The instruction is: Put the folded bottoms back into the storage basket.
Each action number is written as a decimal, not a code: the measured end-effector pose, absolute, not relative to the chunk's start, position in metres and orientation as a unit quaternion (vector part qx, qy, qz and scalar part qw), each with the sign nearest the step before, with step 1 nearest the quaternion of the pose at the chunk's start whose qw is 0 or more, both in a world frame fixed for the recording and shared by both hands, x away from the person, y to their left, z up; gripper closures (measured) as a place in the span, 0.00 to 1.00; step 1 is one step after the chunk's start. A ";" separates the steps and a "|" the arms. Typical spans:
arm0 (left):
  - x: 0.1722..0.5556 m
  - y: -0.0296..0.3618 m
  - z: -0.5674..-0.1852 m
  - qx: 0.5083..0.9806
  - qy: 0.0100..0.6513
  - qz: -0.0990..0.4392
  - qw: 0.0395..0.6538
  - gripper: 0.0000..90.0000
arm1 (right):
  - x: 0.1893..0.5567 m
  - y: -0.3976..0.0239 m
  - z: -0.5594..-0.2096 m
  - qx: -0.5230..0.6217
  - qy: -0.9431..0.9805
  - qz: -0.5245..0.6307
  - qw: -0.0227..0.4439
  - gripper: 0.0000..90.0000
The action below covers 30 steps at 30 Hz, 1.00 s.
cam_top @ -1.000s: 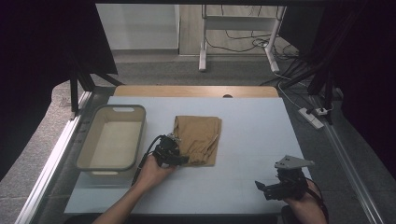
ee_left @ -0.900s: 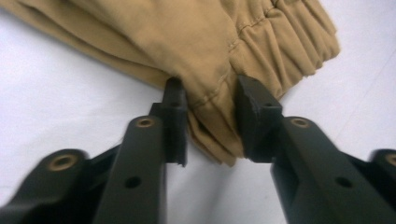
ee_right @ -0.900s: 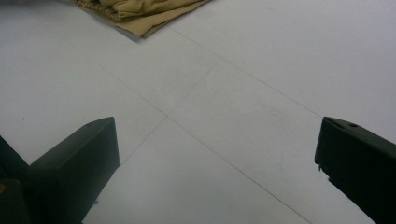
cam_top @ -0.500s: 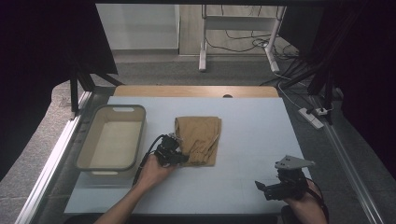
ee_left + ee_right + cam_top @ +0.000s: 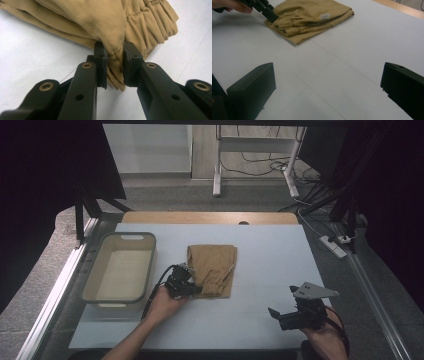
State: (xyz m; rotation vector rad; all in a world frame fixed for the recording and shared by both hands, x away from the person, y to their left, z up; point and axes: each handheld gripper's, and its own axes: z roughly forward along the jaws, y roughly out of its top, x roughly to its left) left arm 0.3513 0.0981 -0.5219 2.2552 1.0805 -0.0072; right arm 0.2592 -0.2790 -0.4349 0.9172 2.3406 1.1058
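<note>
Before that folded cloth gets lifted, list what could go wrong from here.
1. The left tool pinches just a corner edge of the folded tan garment; the grip may hold only the top layers, so the fold could fall open when raised.
2. The right tool hangs open, apart from the garment, so its far side would sag.
3. The grey bin stands close beside the left hand; a sideways swing might bump it.

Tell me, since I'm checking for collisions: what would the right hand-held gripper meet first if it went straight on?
Probably bare table; farther along lies the folded tan cloth, pinched by the left hand-held gripper. Depth is unclear.
</note>
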 end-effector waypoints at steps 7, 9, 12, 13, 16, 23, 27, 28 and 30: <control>0.350 0.097 -0.522 0.857 0.408 0.005 0.315 0.82 | 0.267 -0.268 -0.432 0.308 0.839 0.415 0.172 0.00; 0.349 0.097 -0.522 0.856 0.410 0.005 0.314 0.82 | 0.269 -0.265 -0.431 0.306 0.838 0.422 0.163 0.00; 0.349 0.096 -0.522 0.855 0.414 0.007 0.312 0.82 | 0.272 -0.260 -0.429 0.301 0.838 0.428 0.156 0.00; 0.349 0.096 -0.521 0.856 0.414 0.008 0.311 0.81 | 0.274 -0.258 -0.429 0.300 0.837 0.431 0.154 0.00; 0.349 0.095 -0.521 0.855 0.416 0.008 0.309 0.81 | 0.279 -0.252 -0.428 0.298 0.837 0.435 0.148 0.00; 0.350 0.094 -0.520 0.852 0.426 0.001 0.303 0.81 | 0.289 -0.240 -0.430 0.309 0.844 0.423 0.114 0.00; 0.350 0.094 -0.520 0.852 0.427 0.002 0.301 0.81 | 0.295 -0.234 -0.430 0.307 0.848 0.417 0.115 0.00; 0.350 0.093 -0.520 0.852 0.428 0.002 0.301 0.81 | 0.296 -0.232 -0.430 0.306 0.848 0.416 0.121 0.00; 0.350 0.094 -0.520 0.852 0.427 0.002 0.301 0.81 | 0.300 -0.229 -0.430 0.305 0.849 0.412 0.126 0.00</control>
